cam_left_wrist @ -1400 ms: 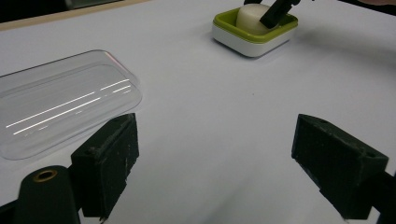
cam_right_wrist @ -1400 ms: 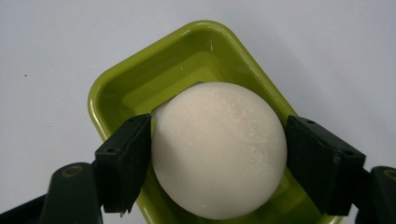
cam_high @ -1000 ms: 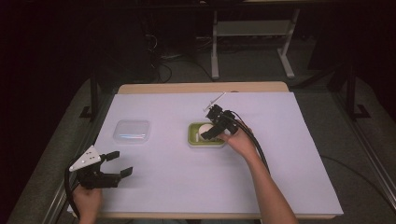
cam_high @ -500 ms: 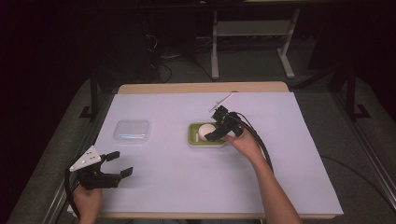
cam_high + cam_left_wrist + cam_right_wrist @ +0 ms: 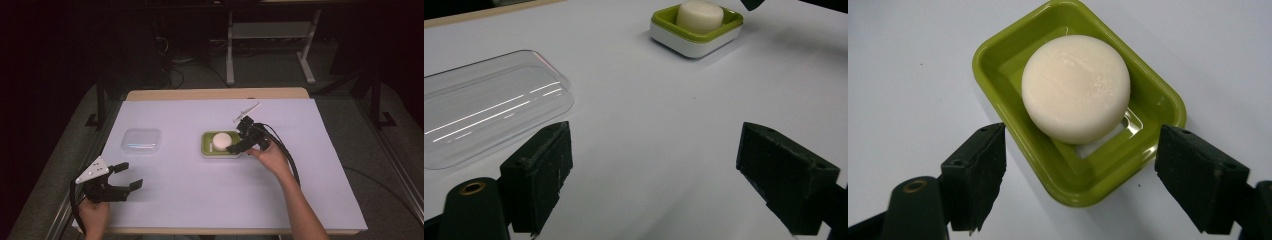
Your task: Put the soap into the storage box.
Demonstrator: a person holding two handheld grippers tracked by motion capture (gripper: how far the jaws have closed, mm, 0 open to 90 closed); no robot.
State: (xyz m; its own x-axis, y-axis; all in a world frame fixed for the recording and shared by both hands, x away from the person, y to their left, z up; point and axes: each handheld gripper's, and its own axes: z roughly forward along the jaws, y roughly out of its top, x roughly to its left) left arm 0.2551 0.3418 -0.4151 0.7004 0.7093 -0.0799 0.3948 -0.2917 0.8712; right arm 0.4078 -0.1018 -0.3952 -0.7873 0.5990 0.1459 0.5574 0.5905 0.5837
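At about eight o'clock on the tabletop (image 5: 210,200), the left hand-held gripper (image 5: 131,176) rested low with its jaws spread wide and nothing between them. Just beyond it, toward ten o'clock, lay a clear plastic lid (image 5: 141,140), flat, thin-walled and glossy; it looked light and a little flexible, likely to slide on the pale sheet if nudged sideways, so an edge pinch would probably serve better than a push.

Near the centre sat the green soap dish (image 5: 220,150) with a round white soap bar (image 5: 221,140) lying in it, slightly toward the dish's ten o'clock end. The bar appeared solid, smooth and fairly dense, probably slick on its curved side, so a grip across its full width, low on the rim, would seem safest. The dish looked rigid and light, with a raised lip that could be pinched at its short wall.

At the dish's three o'clock side, the right hand-held gripper (image 5: 237,141) hovered with its jaws held apart, holding nothing. In the right gripper view they stood on either side of the dish's near corner (image 5: 1083,195), clear of the bar (image 5: 1075,87).
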